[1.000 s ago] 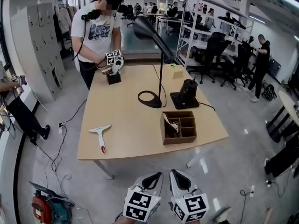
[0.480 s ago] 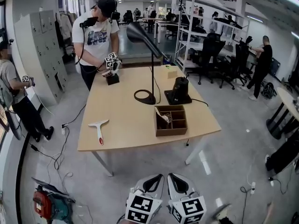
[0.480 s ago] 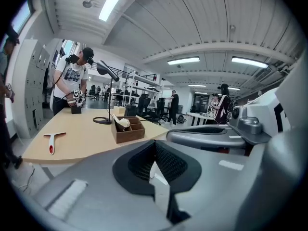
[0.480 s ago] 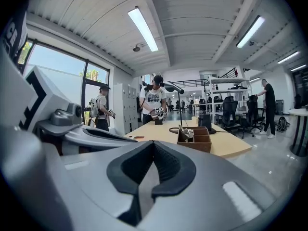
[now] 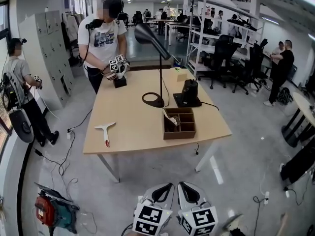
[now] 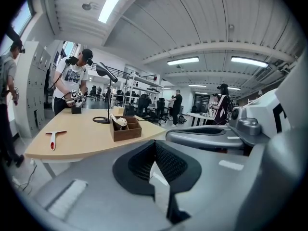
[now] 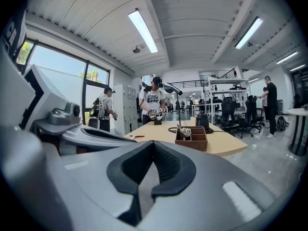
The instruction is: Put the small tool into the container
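— While both grippers hang low and well short of the bench, how far along is the job?
— Left gripper and right gripper: each clenched, jaws pressed together, nothing between them. White scraper with a red handle: flat on the bench's left part, well apart from the brown compartmented container.
— And inside the container?
— Pale object: leaning in a left-hand compartment, too small to name. If that is the small tool, it already lies where the task wants it. If the scraper is meant, it has yet to reach the container. From where I stand, neither reading can be ruled out.
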Demonstrator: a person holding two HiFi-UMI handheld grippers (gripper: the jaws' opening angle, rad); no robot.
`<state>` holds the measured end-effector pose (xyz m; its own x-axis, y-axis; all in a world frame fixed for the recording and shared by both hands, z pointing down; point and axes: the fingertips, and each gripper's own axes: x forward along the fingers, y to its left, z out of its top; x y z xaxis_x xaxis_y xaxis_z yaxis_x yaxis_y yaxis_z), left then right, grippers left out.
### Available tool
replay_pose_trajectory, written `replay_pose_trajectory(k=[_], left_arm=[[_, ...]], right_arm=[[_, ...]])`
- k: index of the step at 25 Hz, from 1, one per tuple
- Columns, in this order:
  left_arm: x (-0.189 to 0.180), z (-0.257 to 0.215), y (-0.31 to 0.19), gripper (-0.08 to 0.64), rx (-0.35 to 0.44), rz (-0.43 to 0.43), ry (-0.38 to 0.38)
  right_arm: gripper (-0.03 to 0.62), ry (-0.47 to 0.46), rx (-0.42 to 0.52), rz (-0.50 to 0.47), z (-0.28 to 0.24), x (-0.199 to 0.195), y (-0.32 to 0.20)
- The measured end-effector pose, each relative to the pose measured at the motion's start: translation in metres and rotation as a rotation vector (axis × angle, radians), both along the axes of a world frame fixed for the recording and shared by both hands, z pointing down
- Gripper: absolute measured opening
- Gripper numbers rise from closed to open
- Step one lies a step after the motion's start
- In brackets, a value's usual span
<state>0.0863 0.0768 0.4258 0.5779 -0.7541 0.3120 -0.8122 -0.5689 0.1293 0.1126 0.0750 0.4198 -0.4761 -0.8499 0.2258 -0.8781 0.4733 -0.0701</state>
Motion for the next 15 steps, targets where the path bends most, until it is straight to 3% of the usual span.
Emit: replay_pose_trajectory(k=[4,10,15], left_arm=[[0.021,0.021,0.001,0.005,-0.001,-0.009,-0.029],[-0.007,0.018,0.016,0.005,-0.004,0.005,-0.031],[0.015,0.029,0.016,0.005,-0.006,0.009,-0.042]], right_arm=[[0.005,-0.022,0.017,-0.021,0.022,0.021,0.0],[0.005,-0.02,0.011,-0.005,0.018,-0.006,0.015],[0.005,-0.032,0.013,-0.004,0.029,0.016,0.014]])
